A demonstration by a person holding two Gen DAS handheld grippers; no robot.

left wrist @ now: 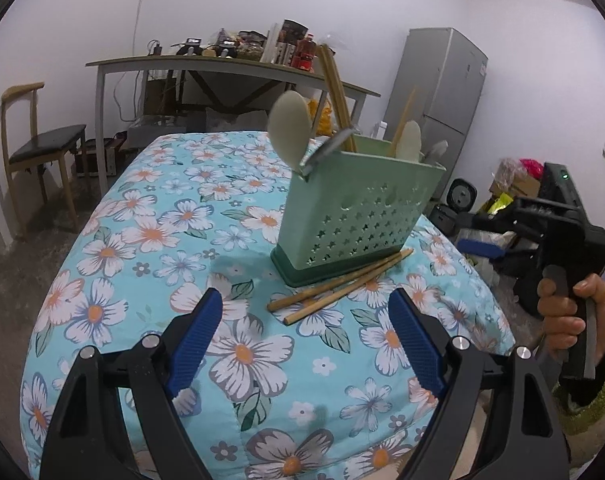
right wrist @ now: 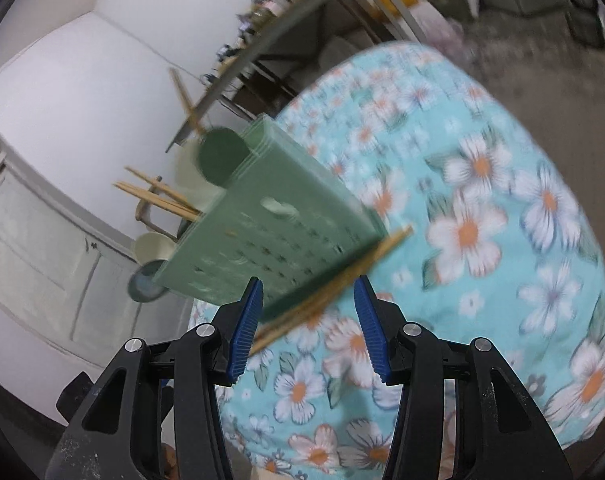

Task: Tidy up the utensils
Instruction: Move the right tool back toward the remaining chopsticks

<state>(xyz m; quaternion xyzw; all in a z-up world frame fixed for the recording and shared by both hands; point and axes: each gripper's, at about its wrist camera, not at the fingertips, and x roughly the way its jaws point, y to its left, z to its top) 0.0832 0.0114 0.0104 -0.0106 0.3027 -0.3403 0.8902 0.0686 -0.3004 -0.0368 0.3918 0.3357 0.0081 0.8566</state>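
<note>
A green holder (left wrist: 358, 216) stands in the centre right of the left wrist view on the flowered cloth (left wrist: 150, 240) of the worktop, already stocked with spoons and sticks. Two chopsticks (left wrist: 338, 286) lie loose on the cloth, touching its base. The left tool (left wrist: 306, 340) hovers low in that frame, jaws wide apart and empty. The right tool (right wrist: 308, 324), lower centre in its own blurred view, is also open and empty, with the chopsticks (right wrist: 334, 284) lying between its pads. To do this well, I judge it should straddle both sticks near the middle, close squarely, lift clear of the base, then tip them upright over an open compartment.
</note>
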